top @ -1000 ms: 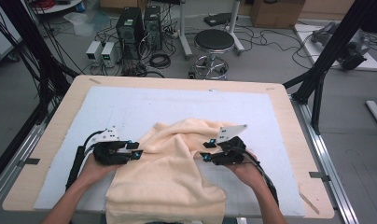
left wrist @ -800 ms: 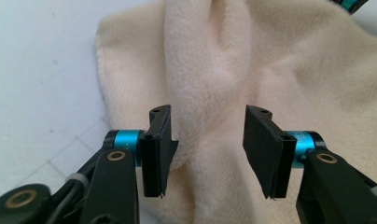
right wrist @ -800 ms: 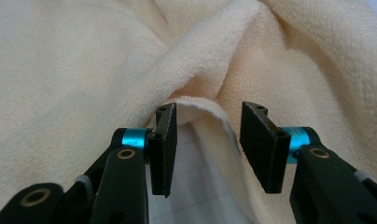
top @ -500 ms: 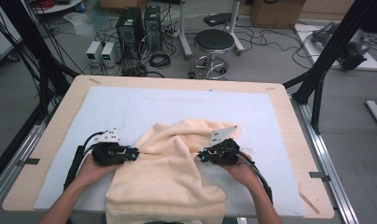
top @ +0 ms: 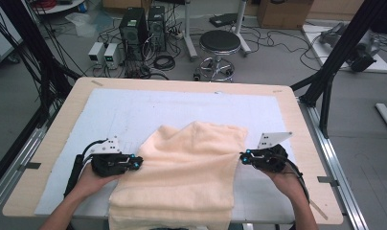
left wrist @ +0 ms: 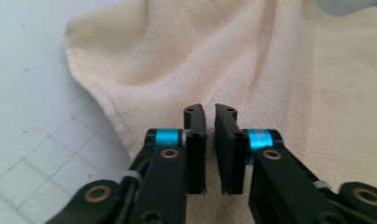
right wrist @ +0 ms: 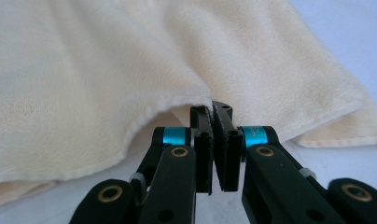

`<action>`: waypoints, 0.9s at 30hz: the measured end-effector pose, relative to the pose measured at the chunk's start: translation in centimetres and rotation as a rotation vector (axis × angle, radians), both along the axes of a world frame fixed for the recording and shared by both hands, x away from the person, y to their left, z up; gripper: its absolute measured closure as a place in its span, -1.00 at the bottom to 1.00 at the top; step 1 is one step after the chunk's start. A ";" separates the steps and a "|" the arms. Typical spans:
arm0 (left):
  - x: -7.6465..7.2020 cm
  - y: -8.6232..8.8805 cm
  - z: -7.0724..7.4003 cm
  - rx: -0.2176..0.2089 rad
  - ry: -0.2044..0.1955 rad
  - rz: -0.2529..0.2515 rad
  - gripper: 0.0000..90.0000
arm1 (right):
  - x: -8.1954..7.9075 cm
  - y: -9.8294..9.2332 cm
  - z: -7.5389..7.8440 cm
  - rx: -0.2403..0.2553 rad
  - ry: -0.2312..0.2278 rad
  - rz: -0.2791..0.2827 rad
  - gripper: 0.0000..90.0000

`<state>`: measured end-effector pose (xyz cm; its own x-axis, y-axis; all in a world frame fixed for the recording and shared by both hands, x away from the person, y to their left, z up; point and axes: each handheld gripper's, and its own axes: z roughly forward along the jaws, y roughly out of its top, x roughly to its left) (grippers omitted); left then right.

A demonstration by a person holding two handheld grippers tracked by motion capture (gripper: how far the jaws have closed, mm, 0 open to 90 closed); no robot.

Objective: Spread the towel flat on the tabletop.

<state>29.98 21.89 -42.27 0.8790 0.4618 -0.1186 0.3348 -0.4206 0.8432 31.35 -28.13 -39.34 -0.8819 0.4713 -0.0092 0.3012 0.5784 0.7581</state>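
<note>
At table centre lies the towel (top: 187, 172), its near end hanging over the front edge. The right gripper (right wrist: 213, 109) has just closed and pinches the right hem, lifting it for a pull outward. The left gripper (left wrist: 210, 112), also just closing, stands nearly together at the left hem; whether it grips cloth cannot be told. The mat (top: 134, 110) beyond is unobstructed.

overhead view, two close views, shared towel (top: 182, 167)

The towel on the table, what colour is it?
The towel is a plain pale cream, almost peach, with no pattern. It shows best in the high view.
</note>
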 end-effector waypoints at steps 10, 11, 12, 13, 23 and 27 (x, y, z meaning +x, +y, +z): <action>1.1 0.5 -0.2 -0.068 0.000 0.059 0.13 | -0.7 1.0 1.0 0.101 -0.009 0.054 0.33; 1.3 0.4 -0.4 -0.064 -0.001 0.064 0.13 | -0.8 1.5 1.0 0.102 -0.009 0.065 0.31; 1.5 0.4 -0.6 -0.059 0.002 0.070 0.13 | -0.8 2.0 1.0 0.111 -0.011 0.076 0.26; 1.7 0.3 -0.8 -0.049 0.004 0.078 0.13 | -0.7 2.5 0.9 0.115 -0.006 0.082 0.22; 3.2 0.5 -2.3 0.060 0.034 0.173 0.41 | 0.1 6.8 -2.9 -0.034 0.060 0.147 0.74; 2.8 0.0 -2.2 0.073 0.021 0.127 0.77 | -0.5 6.7 -2.9 -0.025 0.084 0.177 0.96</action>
<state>32.75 21.89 -44.48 0.8106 0.5772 -0.0985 0.4065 -0.4335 0.8043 30.87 -21.44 -42.22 -0.9493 0.3089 0.0587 0.2547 0.6461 0.7195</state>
